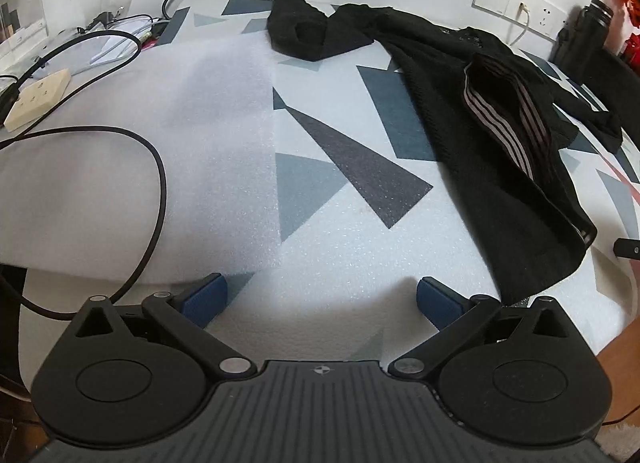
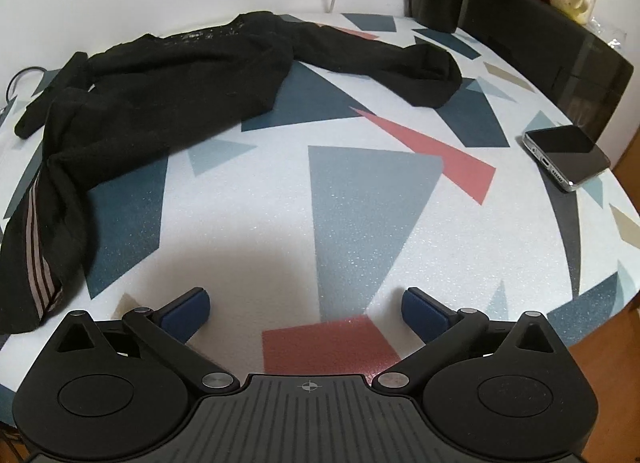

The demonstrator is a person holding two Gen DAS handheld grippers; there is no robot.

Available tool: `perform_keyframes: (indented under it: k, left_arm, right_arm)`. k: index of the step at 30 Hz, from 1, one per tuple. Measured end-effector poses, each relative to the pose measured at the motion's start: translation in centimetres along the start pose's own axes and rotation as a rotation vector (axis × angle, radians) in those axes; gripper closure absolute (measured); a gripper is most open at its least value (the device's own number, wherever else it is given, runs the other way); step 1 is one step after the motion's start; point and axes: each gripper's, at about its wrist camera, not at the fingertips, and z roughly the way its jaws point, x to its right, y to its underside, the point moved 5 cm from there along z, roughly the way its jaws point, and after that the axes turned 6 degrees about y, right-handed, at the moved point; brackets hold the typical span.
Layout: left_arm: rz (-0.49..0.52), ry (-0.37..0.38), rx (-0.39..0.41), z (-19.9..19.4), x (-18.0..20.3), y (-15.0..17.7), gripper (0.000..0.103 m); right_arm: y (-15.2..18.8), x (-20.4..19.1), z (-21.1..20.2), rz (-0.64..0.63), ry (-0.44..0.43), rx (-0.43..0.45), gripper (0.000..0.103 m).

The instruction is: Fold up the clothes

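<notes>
Garment (image 2: 160,103): black, crumpled and unfolded, lying on the surface (image 2: 360,203) in the upper left of the right wrist frame; right half of the left wrist frame. Its lower end runs off the left edge of the right wrist frame. A striped band (image 1: 504,123) shows along one edge; which part of the garment it belongs to is unclear.

Left gripper (image 1: 322,299): jaws wide, nothing between them, angled down over bare surface, garment just beside its right finger.

Right gripper (image 2: 306,309): jaws wide, empty, apart from the garment.

Phone (image 2: 568,157) at right edge.
</notes>
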Motion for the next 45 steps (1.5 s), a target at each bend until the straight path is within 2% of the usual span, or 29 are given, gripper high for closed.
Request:
perform_keyframes:
  k: [9, 12, 32, 45]
  left_arm:
    - [-0.076, 0.007, 0.033, -0.1, -0.7, -0.2, 0.0]
    - [-0.022, -0.011, 0.011, 0.2, -0.2, -0.2, 0.0]
    - [-0.076, -0.008, -0.018, 0.8, -0.5, -0.6, 0.0]
    - [-0.096, -0.01, -0.011, 1.0, -0.6, -0.7, 0.0]
  right_arm:
    - [-0.5, -0.2, 0.2, 0.009, 0.003, -0.01, 0.001]
    - [-0.7, -0.3, 0.3, 0.004, 0.0, -0.015, 0.001]
    - [-1.1, -0.7, 0.6, -0.003, -0.008, -0.014, 0.001]
    - [-1.0, -0.7, 0.5, 0.002, -0.006, 0.0, 0.001]
